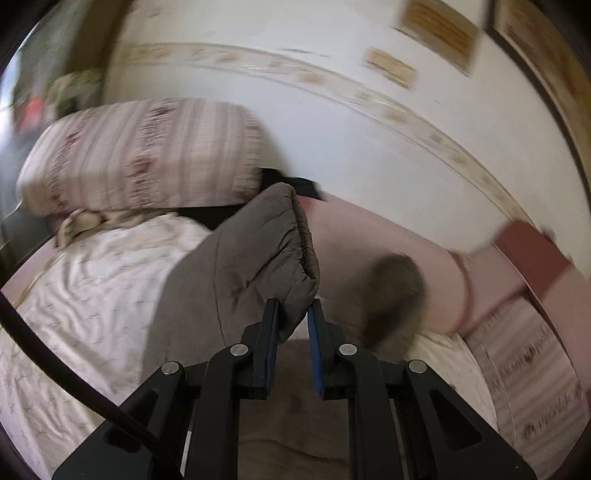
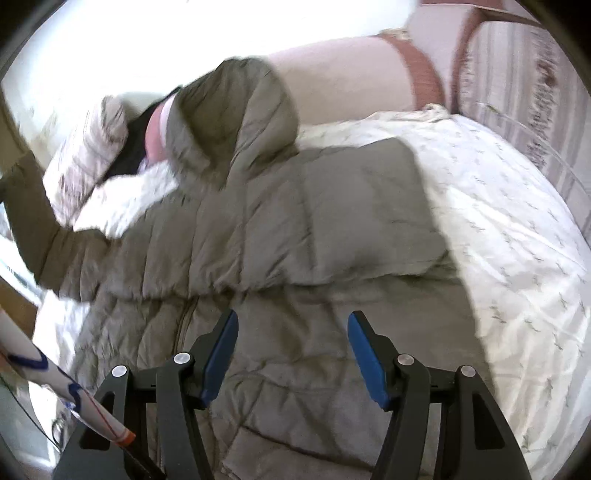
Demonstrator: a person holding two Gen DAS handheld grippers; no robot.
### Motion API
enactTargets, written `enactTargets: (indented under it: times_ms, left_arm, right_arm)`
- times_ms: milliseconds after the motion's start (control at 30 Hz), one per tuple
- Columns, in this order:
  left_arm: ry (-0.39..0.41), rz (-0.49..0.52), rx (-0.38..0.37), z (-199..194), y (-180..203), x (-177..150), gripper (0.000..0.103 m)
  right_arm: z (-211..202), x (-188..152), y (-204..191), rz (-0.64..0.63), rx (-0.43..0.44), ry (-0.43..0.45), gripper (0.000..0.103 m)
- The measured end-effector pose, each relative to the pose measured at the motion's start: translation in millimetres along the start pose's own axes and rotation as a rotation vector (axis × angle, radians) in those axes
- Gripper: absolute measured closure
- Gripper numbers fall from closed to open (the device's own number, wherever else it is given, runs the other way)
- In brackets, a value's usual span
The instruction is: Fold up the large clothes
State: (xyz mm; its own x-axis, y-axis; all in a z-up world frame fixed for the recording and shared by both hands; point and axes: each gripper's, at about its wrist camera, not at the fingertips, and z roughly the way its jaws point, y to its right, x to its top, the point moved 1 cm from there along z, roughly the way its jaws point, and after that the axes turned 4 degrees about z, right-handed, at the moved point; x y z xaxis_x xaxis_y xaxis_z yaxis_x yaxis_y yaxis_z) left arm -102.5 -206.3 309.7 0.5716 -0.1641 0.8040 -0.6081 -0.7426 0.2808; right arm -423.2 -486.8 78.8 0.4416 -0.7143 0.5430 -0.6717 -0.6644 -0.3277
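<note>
A grey-olive puffer jacket (image 2: 295, 221) lies spread on the bed, hood (image 2: 236, 110) toward the headboard. My left gripper (image 1: 293, 310) is shut on the elastic cuff end of one sleeve (image 1: 255, 251) and holds it raised above the bed. In the right wrist view that sleeve (image 2: 33, 214) stretches up and out to the left edge. A blurred fuzzy trim (image 1: 395, 295) shows beside the held cuff. My right gripper (image 2: 293, 317) hovers over the jacket's lower body near the zip, jaws open, nothing between the blue pads (image 2: 221, 350).
A white patterned bedsheet (image 2: 498, 221) covers the bed. A striped pillow (image 1: 140, 155) lies at the head end against the pink padded headboard (image 1: 369, 236). The white wall carries framed pictures (image 1: 439, 29). A white rolled tube (image 2: 55, 384) lies at the lower left.
</note>
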Motion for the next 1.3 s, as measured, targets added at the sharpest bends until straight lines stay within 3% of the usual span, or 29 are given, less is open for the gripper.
enactTargets:
  times_ms: [200, 367, 633, 733, 833, 933, 1067, 1200, 1300]
  left_arm:
    - [-0.072, 0.130, -0.129, 13.8, 108.7, -44.9, 0.088]
    - [-0.168, 0.221, -0.198, 49.2, 185.8, -111.7, 0.088]
    - [-0.360, 0.373, -0.121, 122.7, 232.8, -230.8, 0.087]
    - [-0.401, 0.436, -0.068, 135.0, 235.8, -257.1, 0.080]
    - [-0.385, 0.461, -0.086, 122.8, 237.4, -260.5, 0.071]
    - [-0.340, 0.464, -0.144, 86.3, 229.2, -242.5, 0.049]
    - [-0.270, 0.418, -0.153, 30.4, 189.8, -207.9, 0.045]
    - [-0.218, 0.349, -0.041, -17.0, 120.5, -191.3, 0.043]
    - [-0.214, 0.299, 0.092, -46.1, 57.0, -202.9, 0.042]
  right_arm:
    - [-36.9, 8.5, 28.9, 0.071, -0.014, 0.107, 0.036]
    - [-53.6, 15.2, 45.2, 0.116, -0.022, 0.145, 0.036]
    - [-62.4, 19.6, 66.5, 0.147, -0.031, 0.158, 0.036]
    - [-61.5, 19.7, 66.5, 0.139, -0.032, 0.158, 0.036]
    - [-61.2, 19.1, 65.8, 0.139, -0.021, 0.157, 0.036]
    - [-62.5, 19.6, 63.9, 0.141, -0.011, 0.163, 0.036]
    - [-62.6, 20.6, 62.0, 0.149, -0.001, 0.167, 0.036]
    - [-60.1, 19.6, 56.1, 0.144, 0.012, 0.157, 0.036]
    - [-58.6, 17.1, 49.7, 0.130, 0.021, 0.150, 0.036]
